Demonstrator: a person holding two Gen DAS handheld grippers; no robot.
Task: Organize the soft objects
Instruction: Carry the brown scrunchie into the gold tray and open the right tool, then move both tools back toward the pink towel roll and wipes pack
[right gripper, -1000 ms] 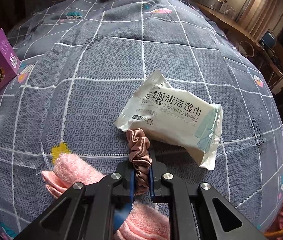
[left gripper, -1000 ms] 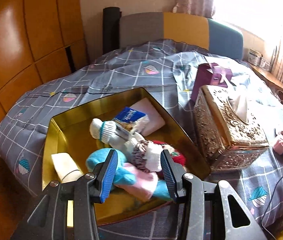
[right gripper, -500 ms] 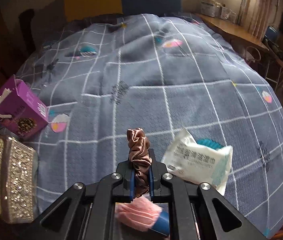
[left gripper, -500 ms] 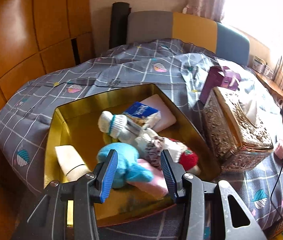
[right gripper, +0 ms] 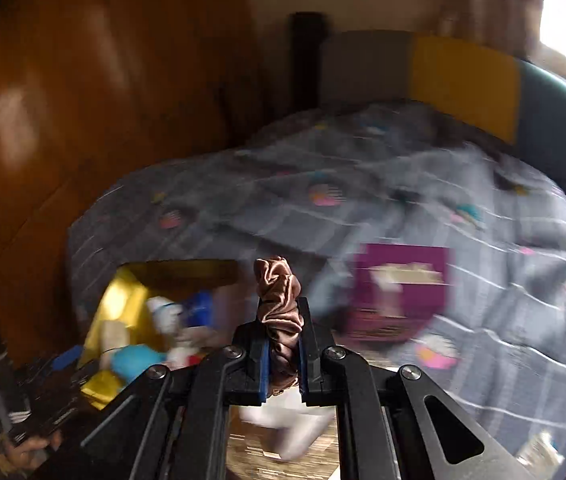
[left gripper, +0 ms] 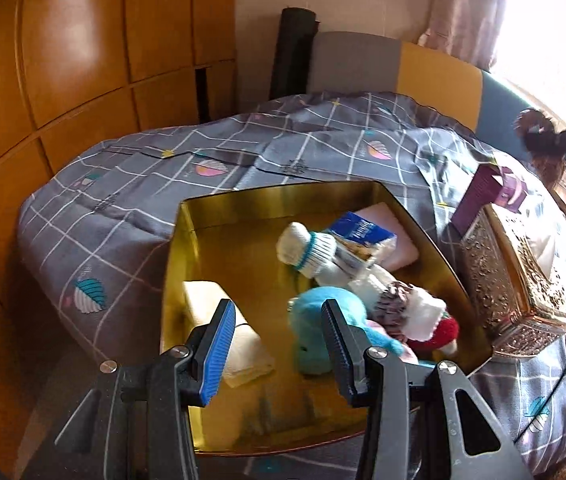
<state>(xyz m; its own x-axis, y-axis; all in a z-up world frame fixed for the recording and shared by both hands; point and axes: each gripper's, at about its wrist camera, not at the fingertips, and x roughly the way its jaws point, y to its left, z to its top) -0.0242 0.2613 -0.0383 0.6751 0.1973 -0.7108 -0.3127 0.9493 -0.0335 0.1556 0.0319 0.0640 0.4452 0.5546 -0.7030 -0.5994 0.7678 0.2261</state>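
My right gripper (right gripper: 282,312) is shut on a brown satin scrunchie (right gripper: 277,292) and holds it in the air over the bed; it shows at the far right of the left wrist view (left gripper: 533,132). A gold tray (left gripper: 187,224) on the bed holds a blue plush toy (left gripper: 315,320), a white sock (left gripper: 307,246), a blue tissue pack (left gripper: 363,236), a pink pad (left gripper: 387,224), a red-and-white doll (left gripper: 423,320) and a cream cloth (left gripper: 219,312). My left gripper (left gripper: 279,344) is open and empty above the tray's near side. The right wrist view is blurred; the tray (right gripper: 119,304) lies at its lower left.
An ornate gold tissue box (left gripper: 519,276) stands right of the tray, with a purple box (left gripper: 487,196) behind it, also in the right wrist view (right gripper: 399,284). A wooden wardrobe (left gripper: 63,80) rises left of the bed. A headboard (left gripper: 403,68) is at the back.
My right gripper has lifted the scrunchie off the bed and swung left toward the tray, leaving the wipes pack and pink cloth out of view. My left gripper has drifted left, still open.
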